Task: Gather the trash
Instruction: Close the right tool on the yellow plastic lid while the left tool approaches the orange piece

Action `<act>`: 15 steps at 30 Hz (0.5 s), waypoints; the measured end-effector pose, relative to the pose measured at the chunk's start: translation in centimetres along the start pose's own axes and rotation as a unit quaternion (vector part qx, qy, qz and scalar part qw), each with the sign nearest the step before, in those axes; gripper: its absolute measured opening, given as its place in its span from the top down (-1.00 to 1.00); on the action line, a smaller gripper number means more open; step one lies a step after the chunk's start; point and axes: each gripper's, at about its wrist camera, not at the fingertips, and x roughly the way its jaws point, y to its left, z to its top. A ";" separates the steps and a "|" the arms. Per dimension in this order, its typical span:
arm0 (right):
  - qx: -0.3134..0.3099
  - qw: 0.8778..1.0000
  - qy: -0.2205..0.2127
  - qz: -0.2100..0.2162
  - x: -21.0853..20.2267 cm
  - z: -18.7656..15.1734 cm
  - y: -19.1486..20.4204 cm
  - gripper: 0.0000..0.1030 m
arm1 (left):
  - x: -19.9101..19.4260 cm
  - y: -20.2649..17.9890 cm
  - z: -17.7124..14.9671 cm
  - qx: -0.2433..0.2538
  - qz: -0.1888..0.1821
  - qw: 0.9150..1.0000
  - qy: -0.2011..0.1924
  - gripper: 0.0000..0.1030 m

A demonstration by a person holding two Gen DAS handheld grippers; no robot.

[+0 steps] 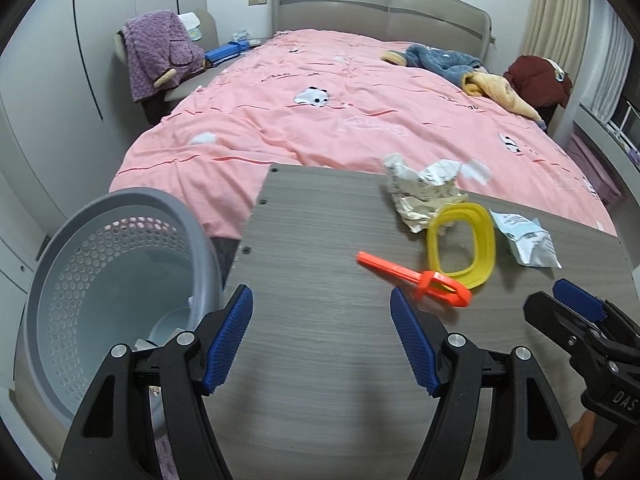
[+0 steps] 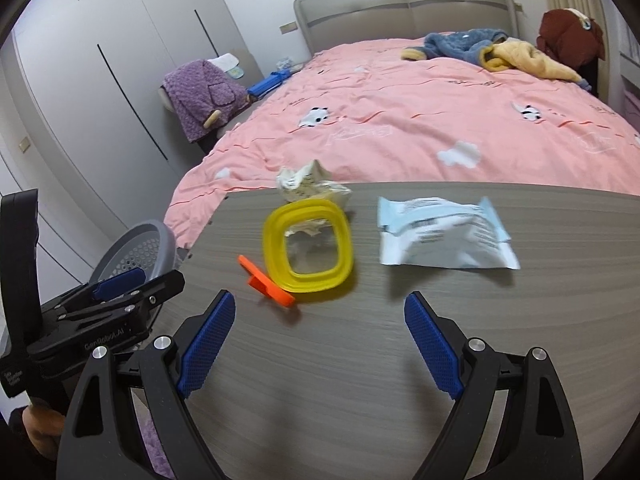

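On the wood-grain table (image 1: pixel 320 240) lie 4 loose items: a crumpled printed paper wrapper (image 1: pixel 424 192) at the far edge, a white and pale blue packet (image 2: pixel 444 236) to its right, a yellow plastic ring-shaped lid (image 2: pixel 308 248) partly over the wrapper, and an orange plastic clip (image 1: pixel 416 278) touching the lid's near rim. A grey perforated basket (image 1: pixel 116 280) stands just beside the table's left edge, holding a few pale scraps at its bottom. The left gripper (image 1: pixel 322 336) hovers over the table, jaws wide apart and empty. The right gripper (image 2: pixel 320 340) is likewise spread wide, gripping nothing. A pink bed (image 1: pixel 340 120) lies beyond.
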 end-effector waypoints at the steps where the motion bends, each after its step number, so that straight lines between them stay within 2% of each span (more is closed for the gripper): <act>1: -0.001 1.000 0.002 0.003 0.6 0.3 0.4 -0.65 | 0.0 0.3 0.0 -0.002 0.004 1.000 0.001 -0.33; 7: 0.006 1.000 0.014 0.004 3.2 1.5 1.8 -0.65 | 0.0 2.1 0.0 -0.015 0.010 1.000 0.001 -0.33; 15: 0.008 0.999 0.033 -0.024 6.1 2.5 2.5 -0.65 | 0.3 3.3 -0.3 -0.027 0.007 1.000 0.006 -0.33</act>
